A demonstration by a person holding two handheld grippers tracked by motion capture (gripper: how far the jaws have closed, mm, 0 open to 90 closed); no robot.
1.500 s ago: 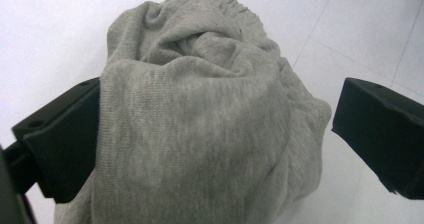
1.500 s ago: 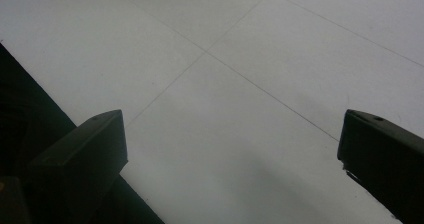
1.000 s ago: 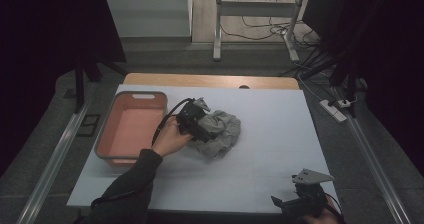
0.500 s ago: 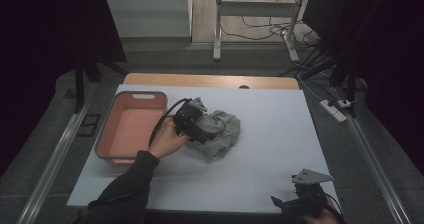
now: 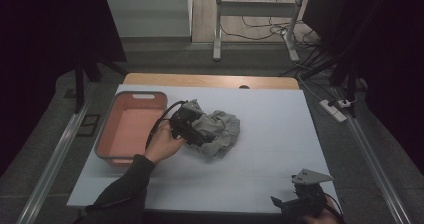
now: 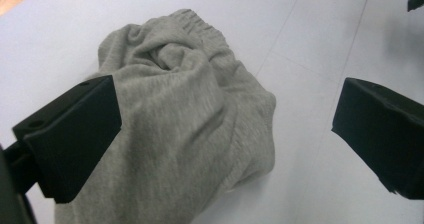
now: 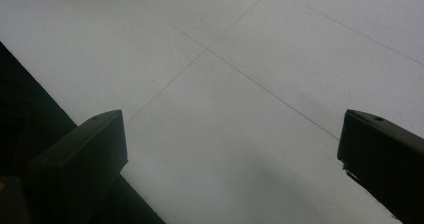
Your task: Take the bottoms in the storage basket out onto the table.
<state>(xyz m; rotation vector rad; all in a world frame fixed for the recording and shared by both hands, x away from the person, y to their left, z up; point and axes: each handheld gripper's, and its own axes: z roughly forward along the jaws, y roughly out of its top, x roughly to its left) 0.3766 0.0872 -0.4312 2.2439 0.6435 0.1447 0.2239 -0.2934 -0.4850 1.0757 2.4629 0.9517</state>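
Garment: crumpled grey cloth (image 5: 217,131), bunched in a heap near the middle of the desk (image 5: 270,134), just right of the pink tub (image 5: 131,126); ribbed elastic hem visible at the far edge in the left gripper view (image 6: 200,26).

Left gripper (image 5: 192,126): held in the left hand (image 5: 162,144), lying against the left side of the cloth heap, cable looping back toward the tub.

Left jaws: spread wide, released; one jaw pressed onto the near-left part of the cloth, the other over bare desk surface to the right of the heap, apart from the fabric. Nothing clamped.

Right gripper (image 5: 300,204): low at the near right corner of the desk, well apart from the cloth, grey three-cornered plate on top.

Right jaws: spread wide, released, nothing between them but bare white desk surface and the dark near edge of the desk, as seen in the right gripper view (image 7: 230,134).

Tub: pink, rectangular, grey-rimmed, on the left part of the desk, inside bare.

Desk cover: white sheet with faint fold lines; strip of brown wood showing along the far edge.

Sleeve: dark, coming in from the bottom left toward the left gripper.
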